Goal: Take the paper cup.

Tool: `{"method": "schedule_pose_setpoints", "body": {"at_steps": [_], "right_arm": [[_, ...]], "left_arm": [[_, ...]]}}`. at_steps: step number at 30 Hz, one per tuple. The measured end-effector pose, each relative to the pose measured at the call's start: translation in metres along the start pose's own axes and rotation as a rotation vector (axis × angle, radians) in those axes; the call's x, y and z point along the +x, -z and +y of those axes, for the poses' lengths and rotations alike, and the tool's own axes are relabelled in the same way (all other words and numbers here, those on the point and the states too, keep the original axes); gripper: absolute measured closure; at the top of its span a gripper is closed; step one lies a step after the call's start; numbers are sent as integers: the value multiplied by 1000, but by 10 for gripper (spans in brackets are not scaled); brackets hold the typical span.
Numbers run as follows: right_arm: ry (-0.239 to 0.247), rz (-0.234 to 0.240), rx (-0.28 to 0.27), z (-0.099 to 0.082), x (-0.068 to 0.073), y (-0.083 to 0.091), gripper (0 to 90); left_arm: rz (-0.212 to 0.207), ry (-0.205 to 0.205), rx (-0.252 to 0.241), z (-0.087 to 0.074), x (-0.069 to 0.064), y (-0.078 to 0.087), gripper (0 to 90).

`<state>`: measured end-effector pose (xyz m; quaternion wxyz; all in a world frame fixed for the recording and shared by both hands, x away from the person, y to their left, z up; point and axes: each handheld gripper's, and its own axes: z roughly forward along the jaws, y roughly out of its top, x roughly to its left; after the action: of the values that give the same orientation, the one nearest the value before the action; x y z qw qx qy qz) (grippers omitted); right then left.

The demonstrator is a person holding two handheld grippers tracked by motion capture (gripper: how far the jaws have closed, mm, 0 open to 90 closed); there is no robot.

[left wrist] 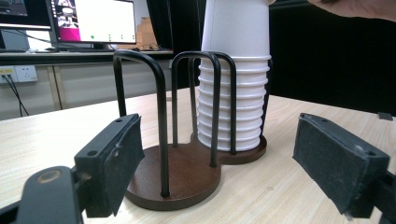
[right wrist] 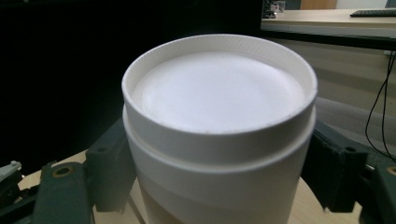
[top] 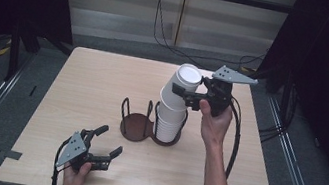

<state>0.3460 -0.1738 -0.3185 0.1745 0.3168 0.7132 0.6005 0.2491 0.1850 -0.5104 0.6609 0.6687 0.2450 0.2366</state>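
A dark wooden cup holder (top: 135,127) with black wire loops stands mid-table. Its right ring holds a stack of upside-down white paper cups (top: 169,123); its left ring is bare. My right gripper (top: 181,93) is shut on the top cup (top: 186,80), which sits tilted above the stack. In the right gripper view that cup (right wrist: 219,93) stands bottom-up with a pad (right wrist: 109,172) pressed on each side, and a second cup nests under it. My left gripper (top: 111,140) rests open near the front left, facing the holder (left wrist: 187,172) and the stack (left wrist: 233,107), nothing between its pads (left wrist: 121,158).
The light wooden table (top: 104,77) has bare room all around the holder. Black cables (top: 175,43) lie on the floor behind it and dark curtains hang at both sides. A lit monitor (left wrist: 93,21) stands on a desk far behind the holder.
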Motion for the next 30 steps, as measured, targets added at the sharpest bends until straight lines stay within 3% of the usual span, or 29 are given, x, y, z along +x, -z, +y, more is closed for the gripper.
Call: {"method": "schedule_pose_setpoints", "body": {"at_steps": [8, 14, 21, 30], "right_arm": [[-7, 20, -52, 3, 0, 7, 212], [0, 10, -53, 4, 1, 9, 213], [-5, 38, -108, 6, 2, 16, 214], [-22, 26, -158, 9, 4, 27, 215]], "left_arm": [[0, 0, 0, 0, 0, 0, 156], [0, 0, 0, 0, 0, 0, 157], [0, 0, 0, 0, 0, 0, 156], [0, 1, 0, 0, 0, 0, 157]]}}
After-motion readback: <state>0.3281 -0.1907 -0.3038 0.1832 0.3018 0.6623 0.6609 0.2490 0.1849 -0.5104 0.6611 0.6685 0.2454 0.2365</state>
